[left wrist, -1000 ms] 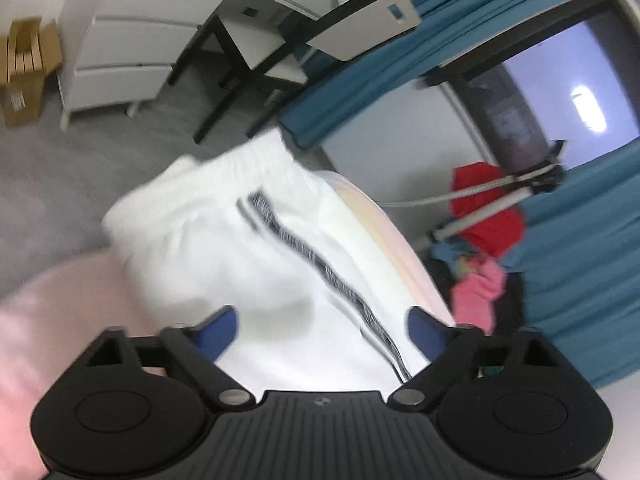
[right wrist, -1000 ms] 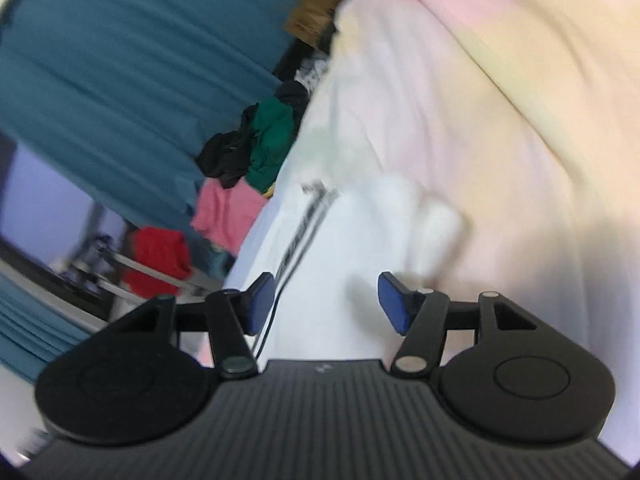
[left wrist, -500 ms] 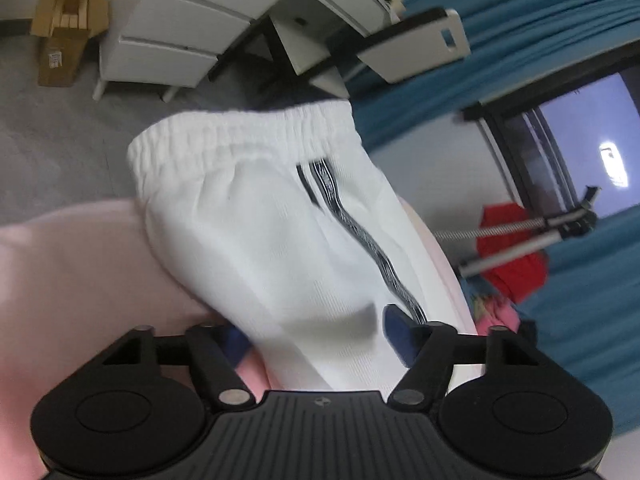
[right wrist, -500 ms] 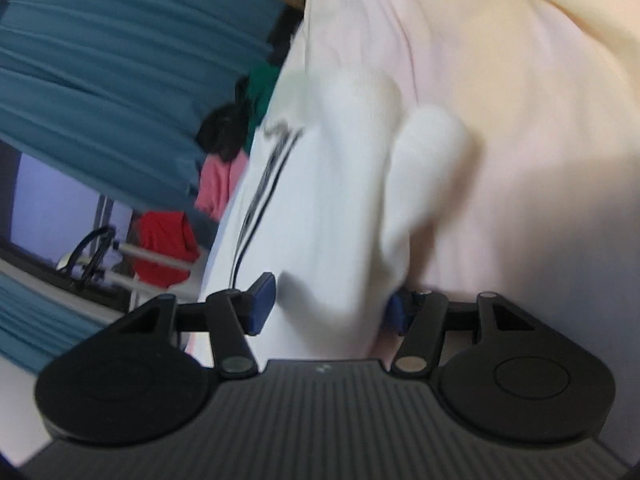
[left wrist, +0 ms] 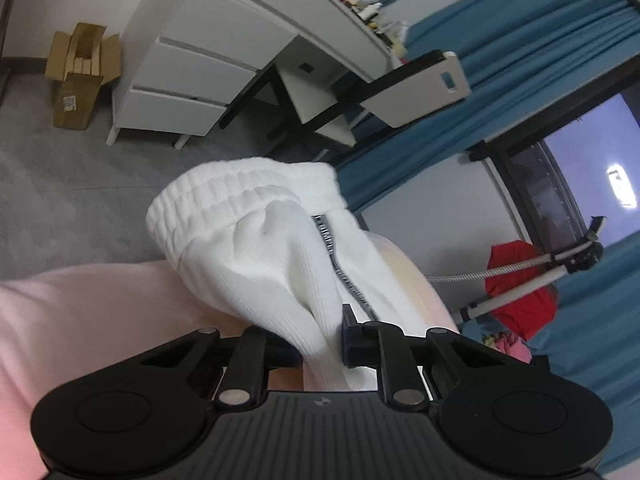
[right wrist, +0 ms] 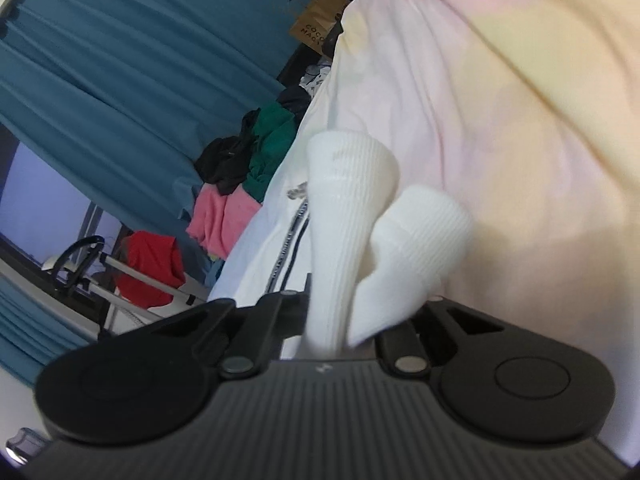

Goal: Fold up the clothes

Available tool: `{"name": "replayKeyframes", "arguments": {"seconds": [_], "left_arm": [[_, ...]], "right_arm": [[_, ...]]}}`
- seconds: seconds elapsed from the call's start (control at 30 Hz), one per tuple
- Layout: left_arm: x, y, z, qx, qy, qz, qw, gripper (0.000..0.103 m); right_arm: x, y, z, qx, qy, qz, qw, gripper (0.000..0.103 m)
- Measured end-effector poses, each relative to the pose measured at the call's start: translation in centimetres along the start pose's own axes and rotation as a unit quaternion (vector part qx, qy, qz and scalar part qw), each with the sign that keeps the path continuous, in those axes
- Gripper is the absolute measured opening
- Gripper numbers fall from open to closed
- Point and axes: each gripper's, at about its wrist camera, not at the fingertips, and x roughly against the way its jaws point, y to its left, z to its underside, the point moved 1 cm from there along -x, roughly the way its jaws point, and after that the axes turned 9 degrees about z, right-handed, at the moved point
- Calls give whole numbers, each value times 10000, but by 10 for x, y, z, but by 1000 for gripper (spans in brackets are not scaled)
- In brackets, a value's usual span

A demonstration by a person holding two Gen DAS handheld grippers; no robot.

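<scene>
White sweatpants (left wrist: 256,248) with a black-and-white side stripe lie on a pink and yellow bed cover (left wrist: 80,320). In the left wrist view my left gripper (left wrist: 320,350) is shut on a fold of the pants near the ribbed waistband (left wrist: 224,196), which bunches up in front. In the right wrist view my right gripper (right wrist: 340,320) is shut on the ribbed ankle cuffs (right wrist: 348,216), which stand up as two white tubes, with the pants' striped leg (right wrist: 288,248) to their left. The pads are hidden by cloth.
A white drawer desk (left wrist: 192,68), a chair (left wrist: 400,92) and a cardboard box (left wrist: 76,76) stand on the grey floor beyond the bed edge. Teal curtains (right wrist: 120,60), a pile of coloured clothes (right wrist: 248,168) and a tripod (left wrist: 540,280) with red cloth lie beside the bed.
Both grippers went from open around the white cloth to shut on it. The waistband end and the cuffs have bunched and lifted in the jaws.
</scene>
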Motion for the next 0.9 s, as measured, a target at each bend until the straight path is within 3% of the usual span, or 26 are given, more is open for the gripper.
{"name": "replayKeyframes", "arguments": {"seconds": [0.33, 0.53, 0.7, 0.8, 0.9], "left_arm": [[103, -12, -15, -379, 355, 50, 9986, 13], [156, 11, -12, -625, 704, -33, 9956, 13], [199, 31, -9, -828, 995, -103, 9915, 14], [198, 57, 9, -987, 1119, -308, 9883, 16], [200, 76, 19, -979, 1145, -343, 9880, 28]], "right_arm": [[81, -51, 9, -549, 169, 94, 9983, 11], [125, -74, -2, -678, 89, 37, 9977, 11], [125, -102, 0, -581, 272, 341, 9974, 10], [117, -118, 3, -675, 452, 413, 9958, 10], [114, -122, 5, -641, 481, 404, 9960, 10]]}}
